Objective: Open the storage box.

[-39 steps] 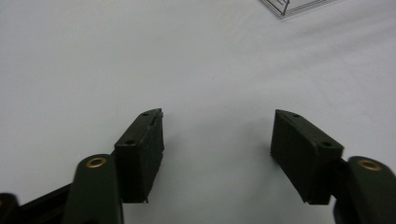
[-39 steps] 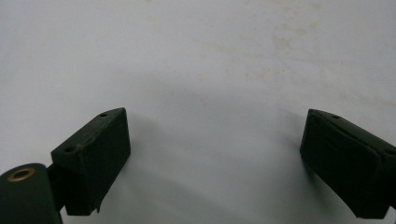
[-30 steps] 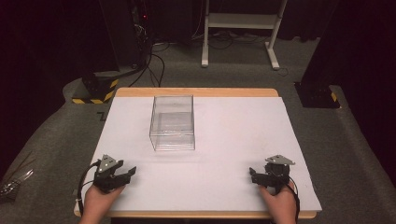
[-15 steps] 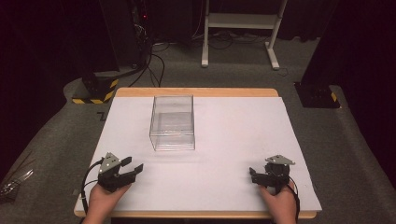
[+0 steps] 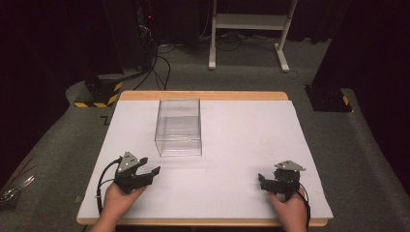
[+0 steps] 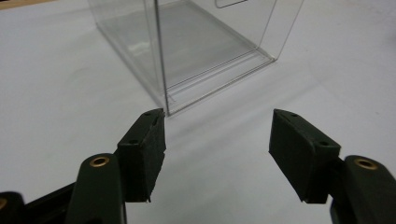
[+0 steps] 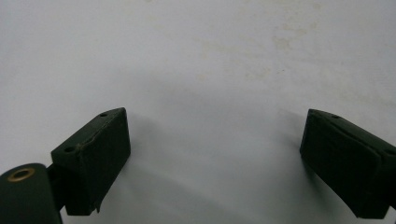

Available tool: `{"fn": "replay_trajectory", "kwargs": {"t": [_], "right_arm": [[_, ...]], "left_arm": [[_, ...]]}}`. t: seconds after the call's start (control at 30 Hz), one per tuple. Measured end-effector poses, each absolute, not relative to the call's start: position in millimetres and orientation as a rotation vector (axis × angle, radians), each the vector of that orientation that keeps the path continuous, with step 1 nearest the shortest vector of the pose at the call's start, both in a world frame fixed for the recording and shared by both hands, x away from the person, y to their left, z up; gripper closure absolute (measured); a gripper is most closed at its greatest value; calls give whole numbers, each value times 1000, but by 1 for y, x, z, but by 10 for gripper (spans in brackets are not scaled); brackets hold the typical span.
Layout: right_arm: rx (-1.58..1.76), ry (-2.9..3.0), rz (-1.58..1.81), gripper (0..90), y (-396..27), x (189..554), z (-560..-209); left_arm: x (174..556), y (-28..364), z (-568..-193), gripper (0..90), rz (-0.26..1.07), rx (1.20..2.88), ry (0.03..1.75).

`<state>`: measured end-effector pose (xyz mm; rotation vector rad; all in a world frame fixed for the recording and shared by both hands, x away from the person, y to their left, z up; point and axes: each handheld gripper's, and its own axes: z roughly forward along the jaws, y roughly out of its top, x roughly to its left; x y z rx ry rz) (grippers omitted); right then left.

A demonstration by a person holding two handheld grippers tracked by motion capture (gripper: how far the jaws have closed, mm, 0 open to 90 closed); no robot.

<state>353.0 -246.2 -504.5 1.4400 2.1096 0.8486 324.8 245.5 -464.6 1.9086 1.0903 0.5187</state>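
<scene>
Item: clear box (image 5: pixel 178 126), empty, far-left on bench (image 5: pixel 241 145); left gripper (image 5: pixel 145 173) released, nearest, should straddle 1 wall squarely; right gripper (image 5: pixel 265 182) released, idle.

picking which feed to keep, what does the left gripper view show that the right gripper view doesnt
Left gripper view: a clear box just beyond its open jaws, one near corner above the left pad, with a strip of wooden table edge at top left. Right gripper view: faint yellowish stains on the sheet beyond its jaws. Both: black jaws spread wide, nothing between them, over the white sheet.

Glossy clear plastic box (image 5: pixel 178 126) on a matt white sheet (image 5: pixel 241 145) over wooden table (image 5: pixel 203 95).
</scene>
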Motion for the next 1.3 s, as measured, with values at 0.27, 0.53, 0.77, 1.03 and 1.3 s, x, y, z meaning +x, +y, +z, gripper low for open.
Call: {"fn": "replay_trajectory", "kwargs": {"t": [0.27,0.53,0.77,1.03,1.3], "right_arm": [[1445,2109,846,85,-246,353,-504],[1442,2111,846,85,-246,353,-504],[1441,2111,846,85,-246,353,-504],[1441,2111,847,85,-246,353,-504],[1442,2111,847,85,-246,353,-504]], "left_arm": [[336,234,-459,367,492,1885,1074],[350,221,-456,362,477,1877,1045],[358,215,-459,364,450,1850,1042],[366,206,-453,373,464,1871,1021],[378,205,-455,394,445,1845,1030]]}}
